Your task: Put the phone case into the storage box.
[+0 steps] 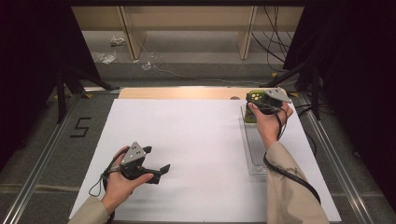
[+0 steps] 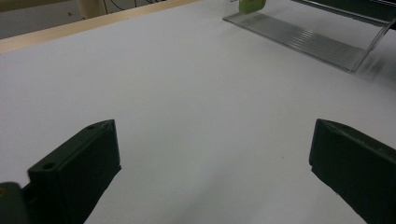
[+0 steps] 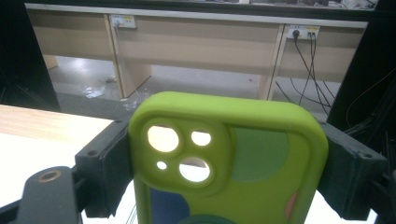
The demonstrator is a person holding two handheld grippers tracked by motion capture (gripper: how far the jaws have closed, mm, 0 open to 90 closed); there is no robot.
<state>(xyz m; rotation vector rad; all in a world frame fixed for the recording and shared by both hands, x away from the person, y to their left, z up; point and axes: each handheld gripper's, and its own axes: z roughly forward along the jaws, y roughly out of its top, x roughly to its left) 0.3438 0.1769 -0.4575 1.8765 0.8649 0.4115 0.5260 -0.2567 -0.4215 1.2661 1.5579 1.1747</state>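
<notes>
While I watch from the high view, my left gripper [image 1: 156, 161] sits at the lower left of the frame, low over the white tabletop [image 1: 196, 140], its jaws spread wide with nothing between them. Farther up, at the right of the frame, a clear ribbed tray [image 1: 254, 149] lies on the tabletop. At its far end, upper right, my right gripper [image 1: 256, 103] has its jaws closed against the two sides of a lime-green phone case [image 3: 233, 158], held upright with its camera cutouts showing in the right gripper view.
</notes>
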